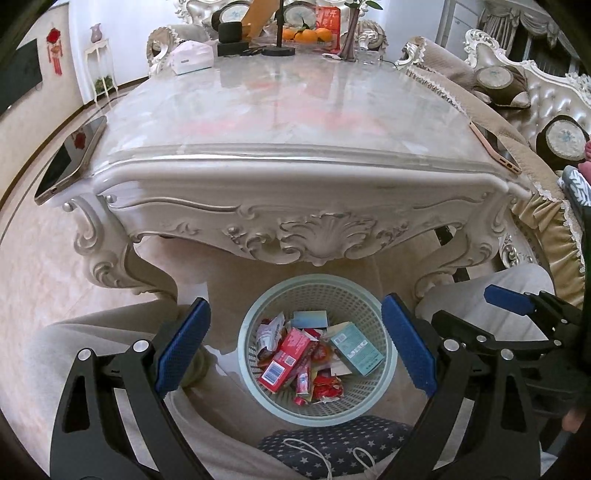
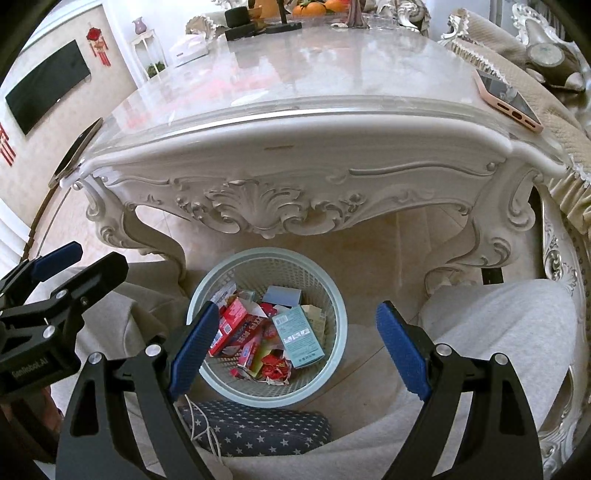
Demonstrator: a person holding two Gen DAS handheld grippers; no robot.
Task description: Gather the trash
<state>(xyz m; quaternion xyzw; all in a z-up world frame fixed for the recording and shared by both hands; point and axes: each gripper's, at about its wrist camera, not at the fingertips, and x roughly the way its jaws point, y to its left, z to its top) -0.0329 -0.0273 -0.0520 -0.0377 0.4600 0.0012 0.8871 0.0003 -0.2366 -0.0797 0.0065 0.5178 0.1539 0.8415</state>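
A pale green mesh waste basket [image 1: 384, 354] stands on the floor below the table's front edge, holding several wrappers and boxes, among them a red box [image 1: 286, 360] and a teal box [image 1: 356, 349]. My left gripper [image 1: 295, 347] is open and empty above the basket. My right gripper [image 2: 297, 349] is also open and empty above the same basket [image 2: 334, 295], where the red box [image 2: 231, 325] and the teal box [image 2: 299, 338] show. Each gripper shows in the other's view: the right gripper [image 1: 517, 314] and the left gripper [image 2: 62, 266].
An ornate white marble-top table [image 1: 295, 122] fills the upper view. A phone [image 1: 70, 160] lies at its left corner, a pink phone [image 1: 496, 147] at its right. Tissue box [image 1: 192, 55], oranges [image 1: 303, 35] and a vase at the far end. The person's grey-trousered knees [image 2: 509, 332] flank the basket. Sofa [image 1: 546, 99] on the right.
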